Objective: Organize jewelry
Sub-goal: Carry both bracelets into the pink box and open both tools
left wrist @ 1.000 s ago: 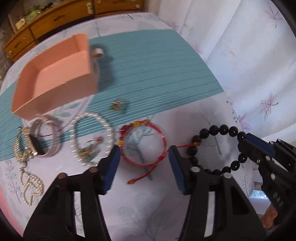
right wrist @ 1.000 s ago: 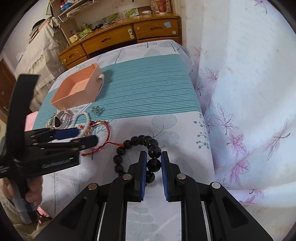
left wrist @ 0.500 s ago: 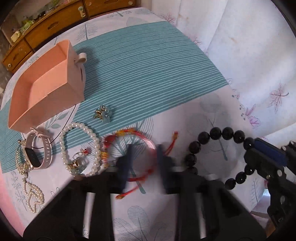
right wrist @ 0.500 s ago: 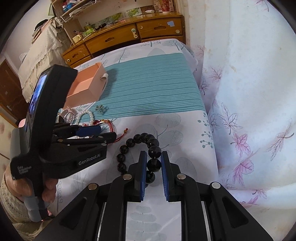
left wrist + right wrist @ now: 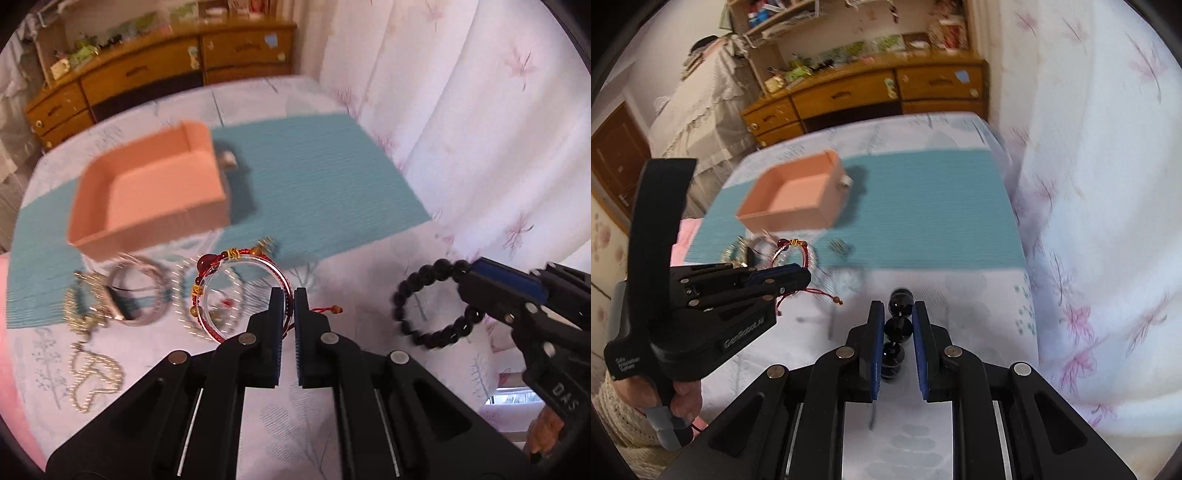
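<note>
Broadly, a bed spread (image 5: pixel 332 92) with a teal mat is seen, and on it an open peach box (image 5: pixel 147 199), so far empty. Smaller, the black bead bracelet (image 5: pixel 424 310) is clamped between the pads of the right gripper (image 5: pixel 898 325) and hangs clear; it is judged heavy, hard and slippery. Smallest, the thin, limp red cord bracelet (image 5: pixel 240 291) is pinched by its cord in the nearly shut left gripper (image 5: pixel 289 314).
</note>
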